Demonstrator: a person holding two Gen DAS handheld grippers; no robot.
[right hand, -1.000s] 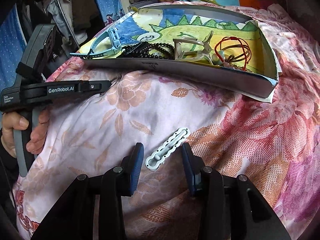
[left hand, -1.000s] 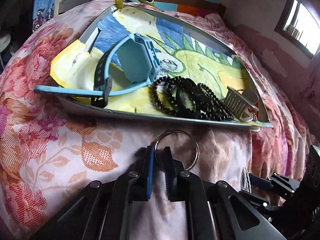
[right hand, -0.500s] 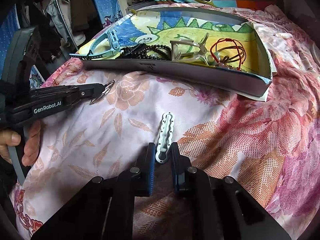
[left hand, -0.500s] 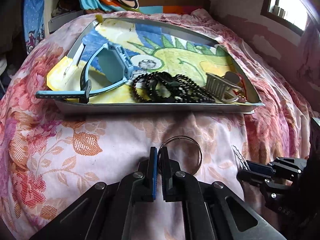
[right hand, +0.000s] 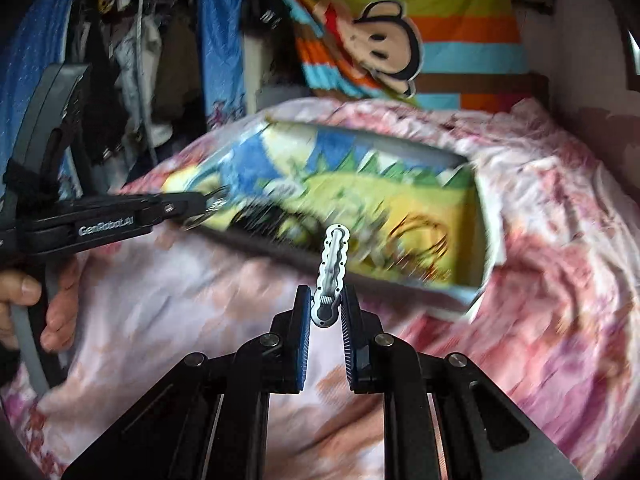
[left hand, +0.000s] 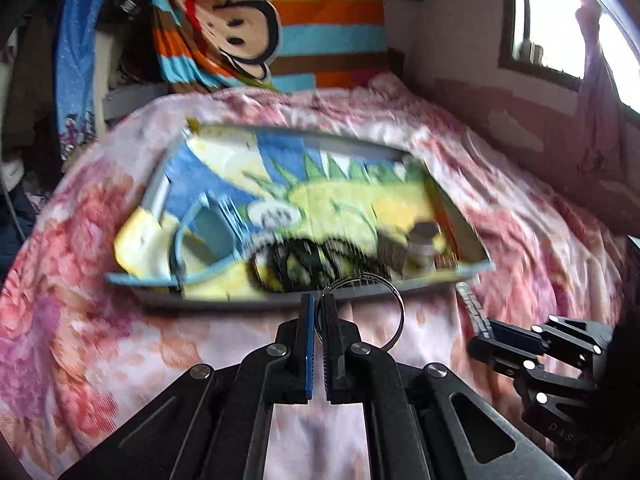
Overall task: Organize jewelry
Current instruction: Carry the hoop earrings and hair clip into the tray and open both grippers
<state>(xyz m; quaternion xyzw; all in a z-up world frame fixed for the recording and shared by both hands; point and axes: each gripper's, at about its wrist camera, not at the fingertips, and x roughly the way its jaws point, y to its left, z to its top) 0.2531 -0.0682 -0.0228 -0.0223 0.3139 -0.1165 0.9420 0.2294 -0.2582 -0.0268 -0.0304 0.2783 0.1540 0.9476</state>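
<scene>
My left gripper [left hand: 319, 300] is shut on a metal key ring [left hand: 372, 312], held up off the floral bedspread in front of the tray. My right gripper [right hand: 325, 298] is shut on the lower end of a wavy white hair clip [right hand: 331, 268], which stands upright between the pads. Beyond both lies a shallow grey tray [left hand: 160, 196] lined with a dinosaur picture. It holds a light blue watch [left hand: 208, 228], black beads [left hand: 296, 264] and a grey claw clip [left hand: 420, 244], all blurred. A red cord bracelet [right hand: 424, 236] shows in the right wrist view.
The bed is covered by a pink floral spread [left hand: 80, 320]. A striped monkey blanket [left hand: 256, 36] hangs behind it, a window [left hand: 560, 20] is at the right, and clothes [right hand: 132, 60] hang at the left. A hand [right hand: 36, 300] holds the left gripper's handle.
Both grippers have risen off the bedspread, the left with the key ring and the right with the hair clip, which it closed on and lifted. The tray now sits lower and blurred.
</scene>
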